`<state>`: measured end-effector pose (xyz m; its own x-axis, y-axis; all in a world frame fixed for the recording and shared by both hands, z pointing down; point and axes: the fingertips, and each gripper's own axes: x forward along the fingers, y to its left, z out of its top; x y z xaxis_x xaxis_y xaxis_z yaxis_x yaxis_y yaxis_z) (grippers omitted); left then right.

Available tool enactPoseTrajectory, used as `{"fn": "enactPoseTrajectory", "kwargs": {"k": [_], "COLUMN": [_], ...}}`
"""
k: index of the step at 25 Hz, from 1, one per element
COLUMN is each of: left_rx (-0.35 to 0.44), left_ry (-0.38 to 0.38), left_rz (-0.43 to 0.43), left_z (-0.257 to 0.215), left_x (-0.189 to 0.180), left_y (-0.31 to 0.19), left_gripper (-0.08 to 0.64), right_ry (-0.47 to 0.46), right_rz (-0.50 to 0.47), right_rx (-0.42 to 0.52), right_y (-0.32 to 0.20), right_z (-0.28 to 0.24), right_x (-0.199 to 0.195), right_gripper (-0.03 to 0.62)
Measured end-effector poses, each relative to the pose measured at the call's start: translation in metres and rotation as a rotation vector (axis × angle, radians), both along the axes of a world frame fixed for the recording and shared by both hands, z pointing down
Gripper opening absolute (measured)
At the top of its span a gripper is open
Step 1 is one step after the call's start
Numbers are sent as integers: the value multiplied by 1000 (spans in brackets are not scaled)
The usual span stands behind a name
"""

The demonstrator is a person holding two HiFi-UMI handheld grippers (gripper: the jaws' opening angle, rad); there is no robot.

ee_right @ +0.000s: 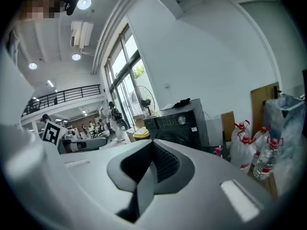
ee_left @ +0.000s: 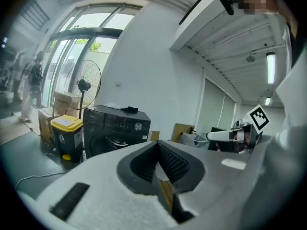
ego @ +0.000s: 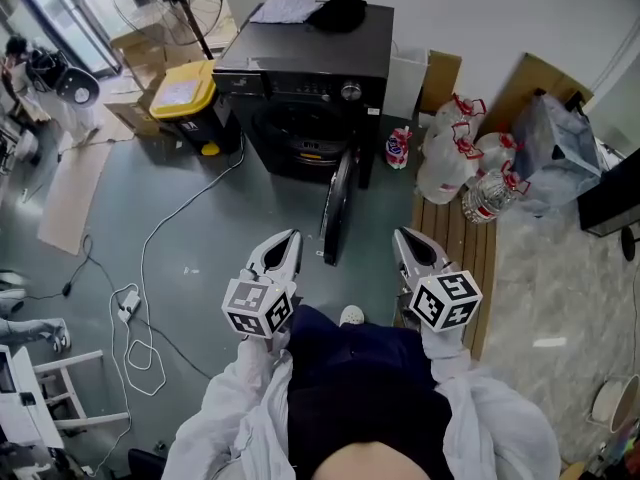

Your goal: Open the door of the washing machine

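Note:
The black front-loading washing machine (ego: 310,68) stands against the far wall. Its round door (ego: 338,203) is swung wide open toward me, edge-on in the head view. Both grippers are held close to my body, well short of the machine and touching nothing. My left gripper (ego: 287,240) is shut with nothing between its jaws, and so is my right gripper (ego: 405,238). In the left gripper view the shut left gripper (ee_left: 158,164) points toward the machine (ee_left: 115,128). The right gripper view shows the shut right gripper (ee_right: 153,162) with the machine (ee_right: 180,126) beyond.
A yellow-lidded bin (ego: 190,98) stands left of the machine, and clothes (ego: 310,10) lie on its top. Large water bottles (ego: 470,163) sit on a wooden pallet (ego: 465,248) at the right. A white cable (ego: 150,258) trails across the floor at the left.

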<state>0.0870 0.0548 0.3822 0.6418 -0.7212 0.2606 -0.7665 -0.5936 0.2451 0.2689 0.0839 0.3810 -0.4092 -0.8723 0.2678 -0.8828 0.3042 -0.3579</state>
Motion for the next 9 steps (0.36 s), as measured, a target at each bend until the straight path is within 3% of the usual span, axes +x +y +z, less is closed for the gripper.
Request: {"fn": "enactPoseTrajectory", "kwargs": {"k": [9], "left_rx": [-5], "left_ry": [33], "left_rz": [-20], "left_z": [6], "left_x": [-15], "left_y": [8], "left_gripper": [0], "right_ry": [1], "right_rz": [-30], "right_rx": [-27], "right_y": [-2], "right_z": [12], "right_x": [-17], "right_gripper": [8]}}
